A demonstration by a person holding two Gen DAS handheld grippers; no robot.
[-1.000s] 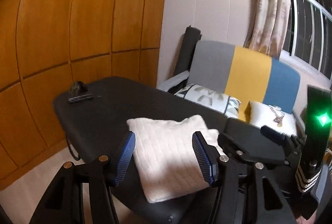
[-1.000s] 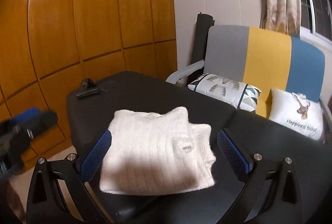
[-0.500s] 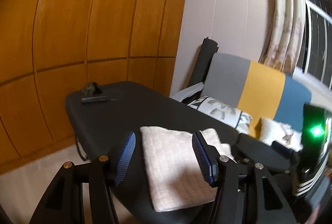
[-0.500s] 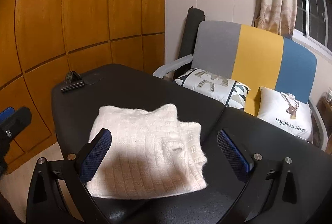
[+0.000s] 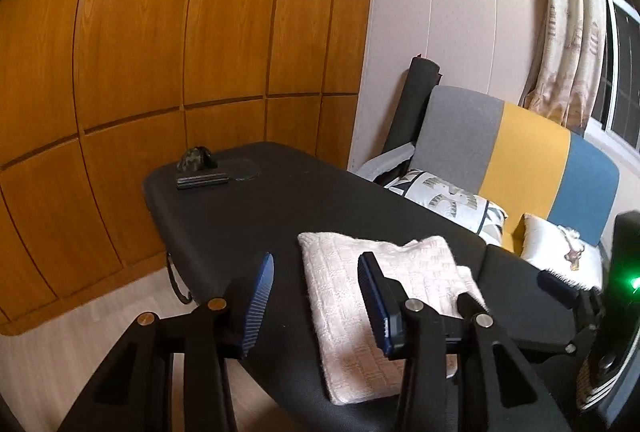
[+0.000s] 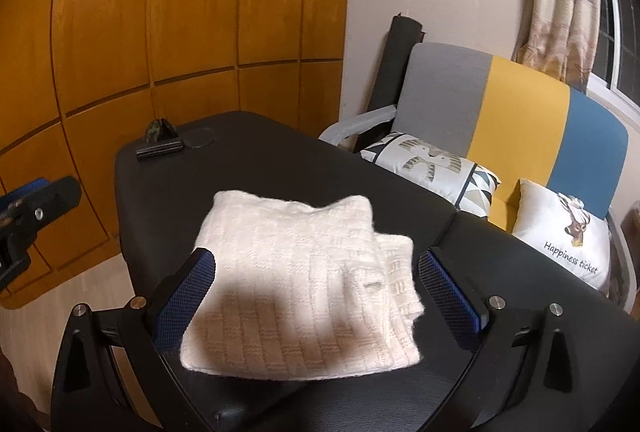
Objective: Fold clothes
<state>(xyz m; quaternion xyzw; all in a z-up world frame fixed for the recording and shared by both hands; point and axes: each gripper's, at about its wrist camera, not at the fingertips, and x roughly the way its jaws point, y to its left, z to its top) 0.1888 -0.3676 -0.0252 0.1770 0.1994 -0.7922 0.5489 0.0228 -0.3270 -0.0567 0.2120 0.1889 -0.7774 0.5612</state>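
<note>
The folded cream knitted sweater [image 6: 298,292], judged soft, light and limp, is seen lying on the black padded table [image 6: 248,168], best gripped at 1 thick folded edge, while the right gripper [image 6: 316,296] is held open and empty and the left gripper [image 5: 316,302] is being closed on nothing.

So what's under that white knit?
The folded knit lies on the black padded table, near its front edge. Only bare table shows around it; whatever lies beneath its layers is covered.
</note>
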